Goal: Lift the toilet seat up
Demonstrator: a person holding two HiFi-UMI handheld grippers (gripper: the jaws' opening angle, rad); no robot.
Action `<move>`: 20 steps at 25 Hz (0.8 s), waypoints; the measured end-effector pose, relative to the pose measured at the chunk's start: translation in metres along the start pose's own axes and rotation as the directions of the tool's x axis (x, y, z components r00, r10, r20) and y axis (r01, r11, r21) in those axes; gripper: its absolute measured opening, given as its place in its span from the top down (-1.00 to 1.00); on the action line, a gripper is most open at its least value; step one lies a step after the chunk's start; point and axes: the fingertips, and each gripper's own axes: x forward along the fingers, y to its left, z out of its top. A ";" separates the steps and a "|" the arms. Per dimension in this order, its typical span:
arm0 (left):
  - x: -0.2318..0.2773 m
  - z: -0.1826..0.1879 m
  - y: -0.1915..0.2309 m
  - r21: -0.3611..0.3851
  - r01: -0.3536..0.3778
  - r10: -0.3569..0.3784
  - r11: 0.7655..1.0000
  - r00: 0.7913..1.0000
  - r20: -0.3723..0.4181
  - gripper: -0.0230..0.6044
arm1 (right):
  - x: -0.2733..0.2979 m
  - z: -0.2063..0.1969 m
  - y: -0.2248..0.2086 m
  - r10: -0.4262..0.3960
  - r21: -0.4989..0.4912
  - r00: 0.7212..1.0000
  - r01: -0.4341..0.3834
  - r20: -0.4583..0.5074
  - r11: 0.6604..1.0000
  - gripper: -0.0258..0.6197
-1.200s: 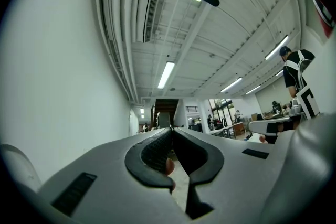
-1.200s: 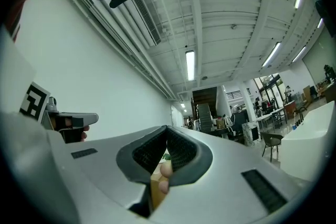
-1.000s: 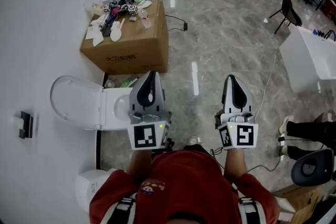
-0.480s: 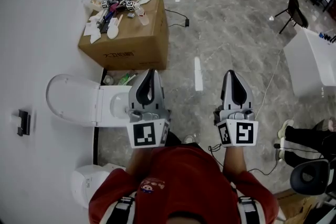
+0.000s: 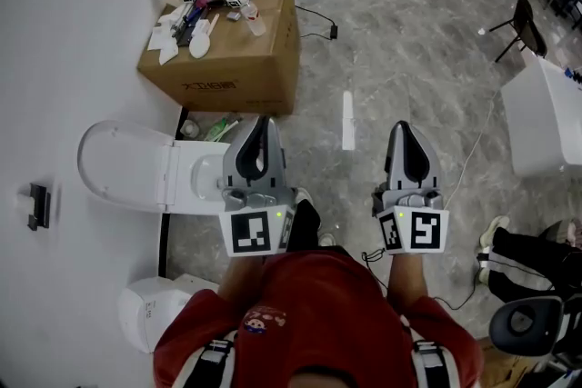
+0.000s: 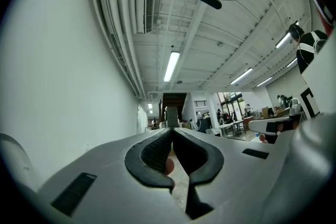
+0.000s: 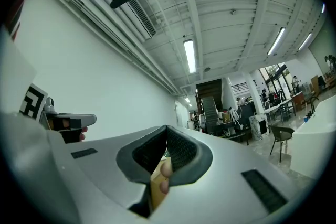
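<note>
Below and to the left of the left tongs (image 5: 260, 130), the toilet (image 5: 195, 184) is standing against the white wall, its front part hidden under that tool's body. Its lid (image 5: 118, 164) is leaning back towards the wall, on the far side of the bowl from both tools. Whether the toilet seat is lying flat on the rim, I cannot tell from above.

Both tools are being held out side by side in front of the person's chest, pointing roughly level across the room instead of down at the bowl. The left tongs are showing their pads pressed together with nothing between them. The right tongs (image 5: 403, 132), well to the right of the toilet and over bare floor (image 5: 391, 41), are likewise closed and empty. Ahead of the left tongs and a little to their left, a cardboard box (image 5: 223, 59) is sitting with small items scattered on top.

By my reading, the task is only at its start: nothing is being touched, and the person is lining up beside the toilet. The next move is probably calling for the left tongs to tip downward and swing left, open, and catch the seat's front edge so that it can be swung up towards the lid.
</note>
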 end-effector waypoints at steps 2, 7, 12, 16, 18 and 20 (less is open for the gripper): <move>0.006 -0.006 0.006 -0.005 -0.004 0.004 1.000 1.000 -0.008 0.87 | 0.011 -0.004 0.002 0.007 -0.010 1.000 -0.007 -0.006 1.000 0.88; 0.026 -0.018 0.028 -0.027 -0.029 0.029 0.999 1.000 -0.008 0.87 | 0.045 -0.012 0.005 0.026 -0.024 1.000 -0.026 -0.012 0.999 0.88; 0.052 -0.028 0.060 -0.053 -0.064 0.064 0.997 0.998 0.001 0.87 | 0.089 -0.025 0.025 0.074 -0.023 0.997 -0.075 -0.016 0.997 0.88; 0.073 -0.039 0.090 -0.056 -0.088 0.089 0.995 0.996 -0.001 0.86 | 0.129 -0.039 0.042 0.103 -0.015 0.994 -0.103 -0.021 0.995 0.88; 0.080 -0.045 0.106 -0.054 -0.103 0.103 0.993 0.995 -0.003 0.87 | 0.147 -0.045 0.053 0.118 -0.012 0.993 -0.119 -0.027 0.993 0.88; 0.086 -0.050 0.124 -0.058 -0.121 0.121 0.991 0.993 -0.005 0.87 | 0.165 -0.052 0.065 0.135 -0.011 0.990 -0.135 -0.036 0.991 0.88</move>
